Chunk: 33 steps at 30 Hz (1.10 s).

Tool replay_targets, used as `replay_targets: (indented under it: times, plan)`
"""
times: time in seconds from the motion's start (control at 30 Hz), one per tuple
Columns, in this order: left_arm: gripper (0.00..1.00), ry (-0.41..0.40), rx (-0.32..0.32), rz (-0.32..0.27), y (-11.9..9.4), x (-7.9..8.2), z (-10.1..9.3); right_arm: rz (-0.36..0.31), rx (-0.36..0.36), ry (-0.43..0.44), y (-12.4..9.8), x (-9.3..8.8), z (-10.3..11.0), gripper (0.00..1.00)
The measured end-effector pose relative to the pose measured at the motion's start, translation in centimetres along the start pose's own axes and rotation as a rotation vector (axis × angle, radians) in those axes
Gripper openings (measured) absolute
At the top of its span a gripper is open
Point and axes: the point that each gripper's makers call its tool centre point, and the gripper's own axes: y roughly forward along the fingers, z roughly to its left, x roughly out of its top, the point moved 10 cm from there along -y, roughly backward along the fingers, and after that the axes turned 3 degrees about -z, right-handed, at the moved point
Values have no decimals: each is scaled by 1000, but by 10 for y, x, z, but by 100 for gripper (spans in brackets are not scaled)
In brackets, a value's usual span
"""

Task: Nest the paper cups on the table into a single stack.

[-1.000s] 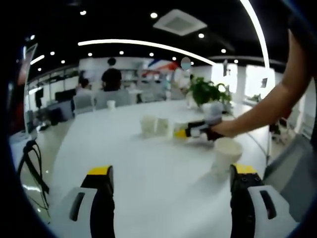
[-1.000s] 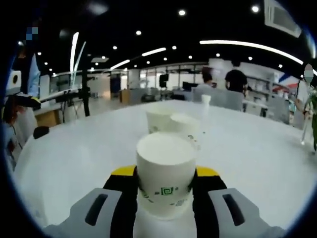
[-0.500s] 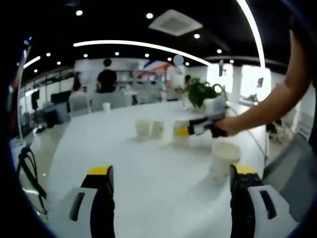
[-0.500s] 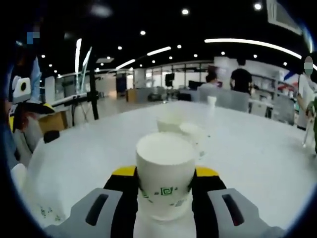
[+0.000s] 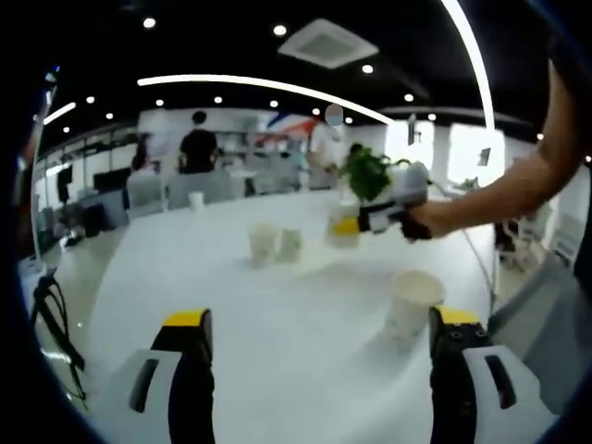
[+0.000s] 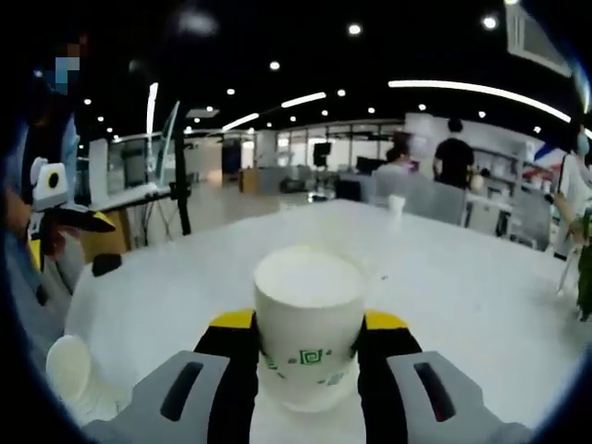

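In the right gripper view the right tool is clenched on a white paper cup, its two yellow-tipped jaws pressing the cup's sides so it stands upright between them with its open mouth up and a small green mark low on its wall. The white counter spreads out ahead of this tool, and another cup lies low to its left near the counter's edge. Far ahead, a small cup stands on the counter. In the left gripper view the left tool is released, its jaws wide apart above the counter with nothing between them. Just ahead of its right jaw a single cup stands upright on the counter. Further ahead, two cups stand close beside each other, and beyond them to the right the right tool is held up above the counter by a person's hand.
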Motion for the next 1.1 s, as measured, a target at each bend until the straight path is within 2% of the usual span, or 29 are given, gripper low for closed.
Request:
replay_targets:
  times: [0.27,0.47,0.6,0.7,0.77,0.93,1.1]
  plan:
    - [96,-31,-28,-5,-2,5,4,-11,-21,-9,-21,29,-7,39]
    - [97,-20,-29,-21,0,18,8,-17,-13,-16,-31,40,-9,39]
    - [98,-21,-20,-42,1,26,8,-33,9,-4,-34,56,-3,39]
    - [98,-23,-23,-53,2,31,8,-30,11,-66,-36,69,1,39]
    - [98,-20,-27,-51,2,32,8,-20,13,-107,-38,72,3,39]
    - [98,-34,-26,-37,1,35,10,-20,24,-97,-43,76,6,39]
    - [98,-57,-33,-50,-3,38,11,-7,28,-74,-47,75,9,39]
